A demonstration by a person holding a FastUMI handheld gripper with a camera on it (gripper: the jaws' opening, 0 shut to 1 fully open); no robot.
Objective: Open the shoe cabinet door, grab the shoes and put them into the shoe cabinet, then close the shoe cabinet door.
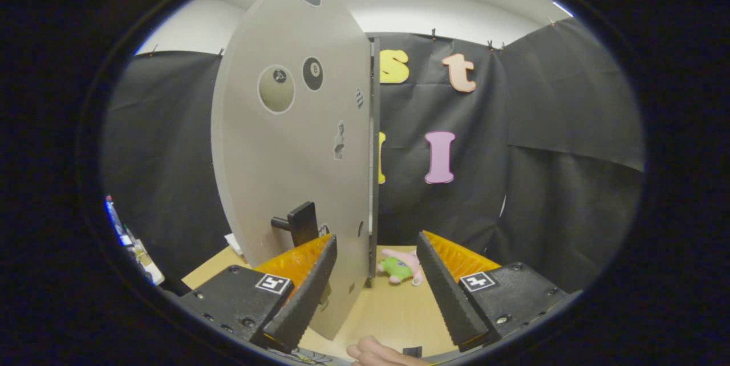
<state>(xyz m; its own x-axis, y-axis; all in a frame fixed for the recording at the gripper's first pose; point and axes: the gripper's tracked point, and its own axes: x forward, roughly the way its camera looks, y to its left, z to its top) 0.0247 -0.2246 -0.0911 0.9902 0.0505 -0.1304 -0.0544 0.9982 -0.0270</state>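
The shoe cabinet door (291, 149), a tall grey panel with stickers on it, stands swung out edge-on just ahead of my left finger. Its dark handle (297, 223) sticks out on the left face, just beyond that finger's tip. My gripper (376, 252) is open, with nothing between the fingers; the door's free edge (373, 155) falls in the gap near the left finger. The door hides the cabinet's inside.
A small pink and green plush toy (402, 268) lies on the wooden table (393, 309) beyond the fingers, right of the door's edge. A person's fingers (379, 353) show at the table's near edge. Black cloth walls close the booth behind and right.
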